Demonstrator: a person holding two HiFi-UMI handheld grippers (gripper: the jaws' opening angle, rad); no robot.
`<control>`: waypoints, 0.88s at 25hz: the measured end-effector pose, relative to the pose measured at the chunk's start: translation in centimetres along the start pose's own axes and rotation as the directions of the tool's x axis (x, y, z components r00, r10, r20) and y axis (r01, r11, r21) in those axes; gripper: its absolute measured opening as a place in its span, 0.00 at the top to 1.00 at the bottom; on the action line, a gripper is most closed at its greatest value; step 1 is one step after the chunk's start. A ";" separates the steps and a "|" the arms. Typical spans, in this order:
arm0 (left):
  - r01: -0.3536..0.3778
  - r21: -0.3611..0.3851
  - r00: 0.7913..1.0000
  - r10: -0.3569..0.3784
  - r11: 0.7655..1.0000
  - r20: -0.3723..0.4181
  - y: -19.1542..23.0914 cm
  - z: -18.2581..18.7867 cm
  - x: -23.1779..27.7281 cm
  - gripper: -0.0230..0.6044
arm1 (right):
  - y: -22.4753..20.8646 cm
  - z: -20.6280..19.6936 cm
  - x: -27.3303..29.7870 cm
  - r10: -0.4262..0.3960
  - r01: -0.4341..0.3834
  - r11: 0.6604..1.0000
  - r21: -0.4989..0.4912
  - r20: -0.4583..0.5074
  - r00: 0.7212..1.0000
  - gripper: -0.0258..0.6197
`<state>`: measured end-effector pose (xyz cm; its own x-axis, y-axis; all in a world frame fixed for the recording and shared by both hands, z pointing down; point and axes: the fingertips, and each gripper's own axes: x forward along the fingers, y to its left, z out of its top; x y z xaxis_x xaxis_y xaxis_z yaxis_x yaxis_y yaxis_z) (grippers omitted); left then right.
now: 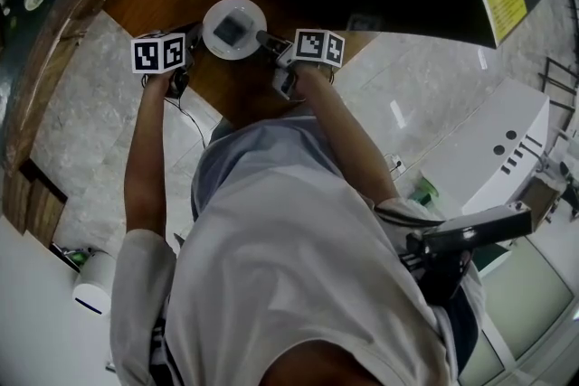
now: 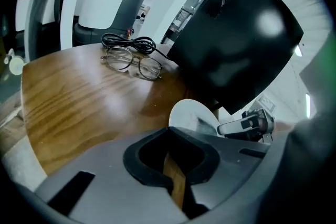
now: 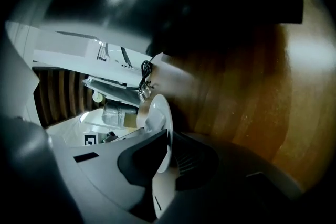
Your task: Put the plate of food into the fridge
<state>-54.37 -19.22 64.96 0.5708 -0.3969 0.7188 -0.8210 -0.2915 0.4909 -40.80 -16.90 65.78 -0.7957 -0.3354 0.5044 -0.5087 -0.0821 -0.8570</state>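
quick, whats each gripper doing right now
left gripper: closed, nothing between its jaws
right gripper: closed on the rim of the white plate

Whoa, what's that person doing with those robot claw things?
A person holds a gripper in each hand over a wooden table. The right gripper has its jaws clamped on the rim of a white plate of food. The left gripper hovers beside it, jaws together, holding nothing. A pair of glasses lies farther back on the table.
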 end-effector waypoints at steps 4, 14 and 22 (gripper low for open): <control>0.017 -0.055 1.000 -0.016 0.998 0.024 0.1 -0.2 0.0 0.93 | 0.3 -0.7 -0.3 0.079 -0.080 0.994 0.074 0.012 0.997 0.91; 0.097 -0.110 0.995 -0.098 0.989 -0.001 0.9 -1.5 0.5 0.93 | 0.2 -1.2 0.5 0.212 -0.217 0.967 0.132 0.051 0.976 0.92; 0.122 -0.146 0.992 -0.122 0.982 0.012 2.1 -2.6 0.3 0.93 | -0.2 -1.1 1.1 0.222 -0.228 0.966 0.126 0.055 0.973 0.92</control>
<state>-55.93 -17.73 67.49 0.6668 -0.3689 0.6476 -0.7382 -0.2075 0.6419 -41.95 -16.18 66.65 -0.8697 -0.3959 0.2946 -0.2686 -0.1209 -0.9556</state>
